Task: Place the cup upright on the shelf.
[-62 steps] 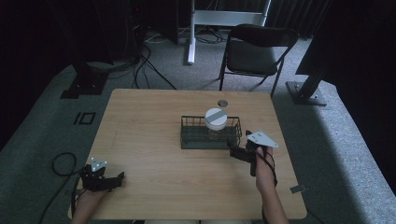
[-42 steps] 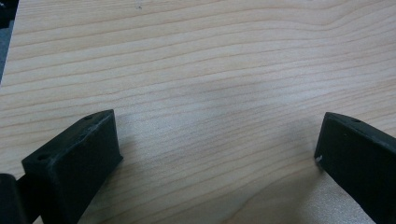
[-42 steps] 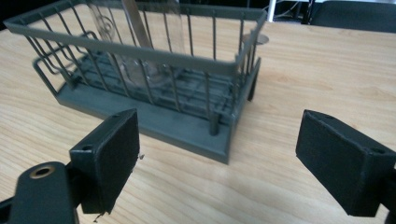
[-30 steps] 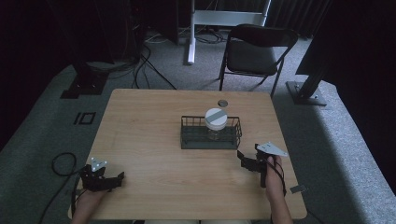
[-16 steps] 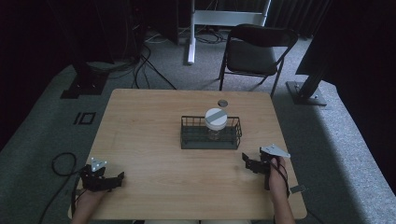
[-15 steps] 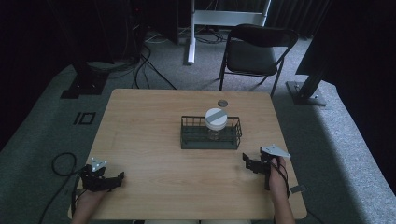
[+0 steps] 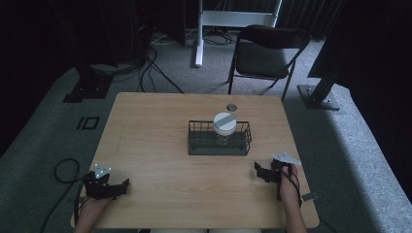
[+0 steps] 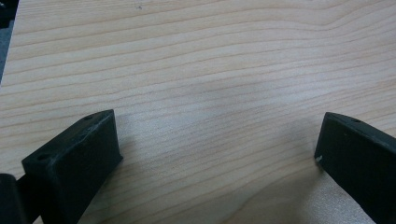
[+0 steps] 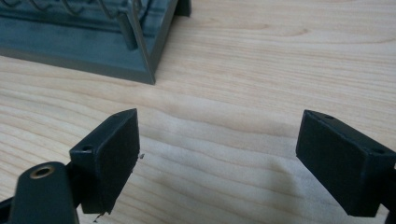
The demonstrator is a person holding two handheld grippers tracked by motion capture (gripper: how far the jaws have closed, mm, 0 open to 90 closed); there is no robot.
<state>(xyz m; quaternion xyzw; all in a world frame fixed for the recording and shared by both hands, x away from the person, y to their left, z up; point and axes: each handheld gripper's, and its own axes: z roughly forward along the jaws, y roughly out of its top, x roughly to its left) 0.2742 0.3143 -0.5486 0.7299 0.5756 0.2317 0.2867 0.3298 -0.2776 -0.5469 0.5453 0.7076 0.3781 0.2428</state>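
1. We count one wire basket [image 7: 219, 141] near the middle of the wooden table [image 7: 155, 126], and one jar [image 7: 224, 127] with a white lid standing upright inside it.
2. We see one small round dark disc [image 7: 231, 107] on the tabletop just beyond the basket, apart from it.
3. We count two grippers. The left gripper [image 7: 124, 184] sits low over the table's near left corner, well apart from the basket. The right gripper [image 7: 257, 171] sits near the right edge, just off the basket's near right corner.
4. One folding chair [image 7: 265, 53] stands on the floor beyond the far edge of the table.
5. In the left gripper view, the left gripper's [image 8: 217, 140] jaws stand wide apart with bare wood between them; it holds nothing.
6. In the right gripper view, the right gripper's [image 9: 217, 140] jaws are likewise spread wide and empty, angled down at the table, with a corner of the basket [image 9: 116, 51] ahead and to one side, not touching.
7. Both forearms come in from the near edge, each hand wrapped around its gripper, the right hand [image 7: 287, 182] pointing its tool inward toward the basket.
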